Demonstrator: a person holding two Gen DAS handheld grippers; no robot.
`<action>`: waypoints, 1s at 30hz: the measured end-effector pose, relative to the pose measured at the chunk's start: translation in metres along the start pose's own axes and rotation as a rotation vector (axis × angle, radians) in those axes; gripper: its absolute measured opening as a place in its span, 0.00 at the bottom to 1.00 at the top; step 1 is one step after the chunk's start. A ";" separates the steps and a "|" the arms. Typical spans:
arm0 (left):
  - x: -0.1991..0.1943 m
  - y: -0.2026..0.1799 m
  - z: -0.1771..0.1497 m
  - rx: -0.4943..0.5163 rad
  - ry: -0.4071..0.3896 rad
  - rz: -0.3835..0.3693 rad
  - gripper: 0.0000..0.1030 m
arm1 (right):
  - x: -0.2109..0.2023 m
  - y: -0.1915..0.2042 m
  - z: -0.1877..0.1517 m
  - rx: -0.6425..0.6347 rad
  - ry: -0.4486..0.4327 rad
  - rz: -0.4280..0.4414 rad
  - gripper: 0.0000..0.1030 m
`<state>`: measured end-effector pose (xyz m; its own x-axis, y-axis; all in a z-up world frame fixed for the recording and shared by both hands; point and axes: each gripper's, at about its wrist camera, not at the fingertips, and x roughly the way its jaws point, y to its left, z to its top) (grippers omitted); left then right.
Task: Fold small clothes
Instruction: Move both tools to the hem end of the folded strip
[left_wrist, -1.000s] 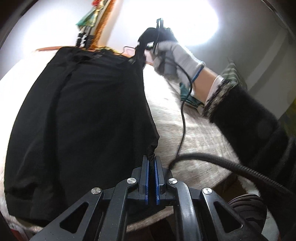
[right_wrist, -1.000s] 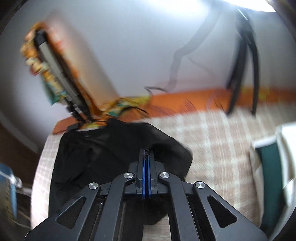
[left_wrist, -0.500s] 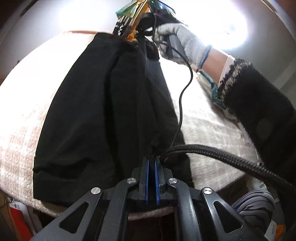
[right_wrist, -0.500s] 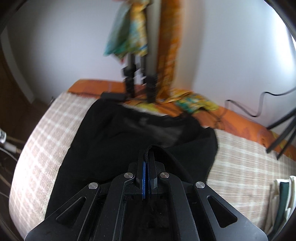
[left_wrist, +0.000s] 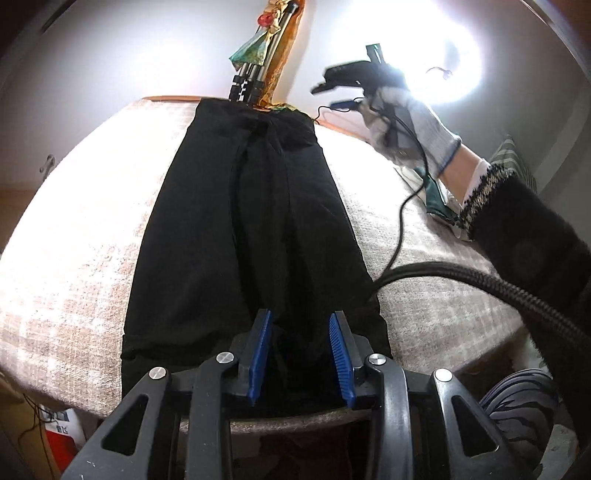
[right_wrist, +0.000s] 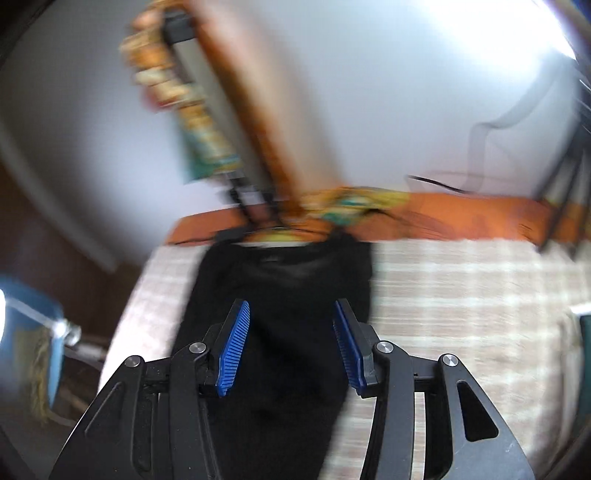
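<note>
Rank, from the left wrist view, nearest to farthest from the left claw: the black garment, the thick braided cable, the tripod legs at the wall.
1. black garment, directly under and ahead of the open left claw.
2. thick braided cable, off to the right over the table edge.
3. tripod legs, far end, past the garment, at the wall.

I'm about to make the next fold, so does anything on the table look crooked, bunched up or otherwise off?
The black folded garment lies in a fairly straight strip on the beige checked tablecloth. Its far end is bunched and wrinkled beside the tripod legs. Nothing looks spilled or damaged.
</note>
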<state>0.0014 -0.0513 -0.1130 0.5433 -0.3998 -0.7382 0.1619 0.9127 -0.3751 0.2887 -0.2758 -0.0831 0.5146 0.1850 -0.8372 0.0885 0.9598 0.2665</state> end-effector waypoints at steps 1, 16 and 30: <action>0.000 0.001 0.001 -0.004 0.000 -0.001 0.31 | 0.003 -0.006 0.000 0.014 0.013 -0.002 0.44; 0.007 0.007 0.007 -0.022 0.030 -0.019 0.29 | 0.075 0.018 -0.034 -0.124 0.203 -0.133 0.27; -0.001 0.015 0.008 -0.052 0.025 -0.032 0.28 | 0.066 0.051 0.005 -0.026 0.084 0.055 0.01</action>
<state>0.0097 -0.0363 -0.1135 0.5181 -0.4309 -0.7388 0.1355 0.8943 -0.4265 0.3309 -0.2160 -0.1222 0.4448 0.2539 -0.8589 0.0396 0.9525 0.3021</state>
